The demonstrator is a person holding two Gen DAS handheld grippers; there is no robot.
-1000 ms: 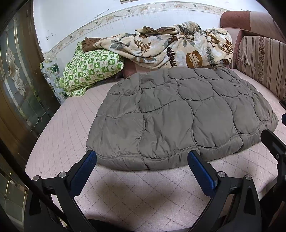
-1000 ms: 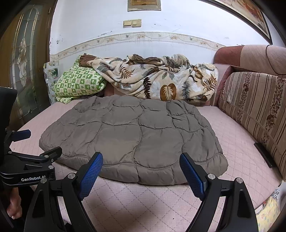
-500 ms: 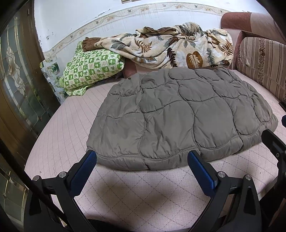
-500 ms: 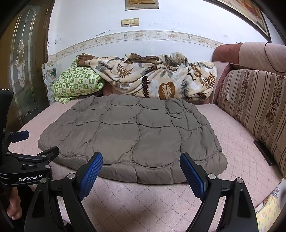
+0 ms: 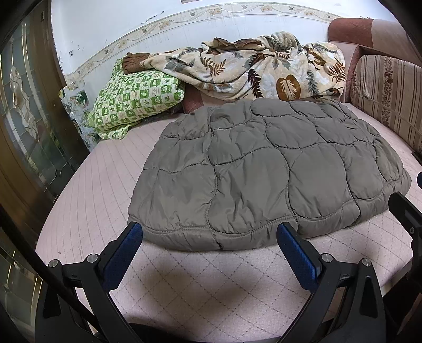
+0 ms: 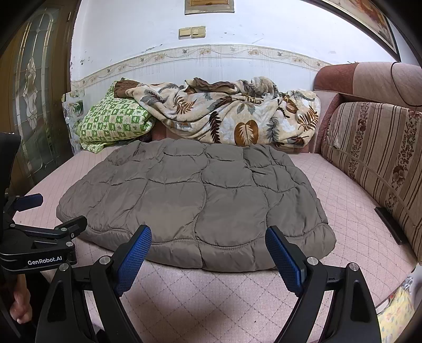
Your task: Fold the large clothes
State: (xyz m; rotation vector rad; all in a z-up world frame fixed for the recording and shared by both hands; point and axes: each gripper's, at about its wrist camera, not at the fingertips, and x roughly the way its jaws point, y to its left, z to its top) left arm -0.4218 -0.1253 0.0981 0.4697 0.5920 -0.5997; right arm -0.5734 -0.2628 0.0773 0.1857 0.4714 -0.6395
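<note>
my right gripper [image 5: 406,211] is cut off by the left view's right edge, so its jaws cannot be read there. the leaf-print blanket [image 6: 224,113] hides part of the green checked pillow [image 6: 113,121]. the framed picture [image 6: 208,5] is cropped by the top edge. the quilted jacket [image 6: 195,200] conceals its sleeves, if any.

Surface: pink quilted bed [image 5: 184,285], diamond-stitched.
Centre: grey-brown padded jacket [image 5: 263,171], lying flat.
11 o'clock: green checked pillow [image 5: 137,97].
12 o'clock: leaf-print blanket [image 5: 250,71], bunched.
</note>
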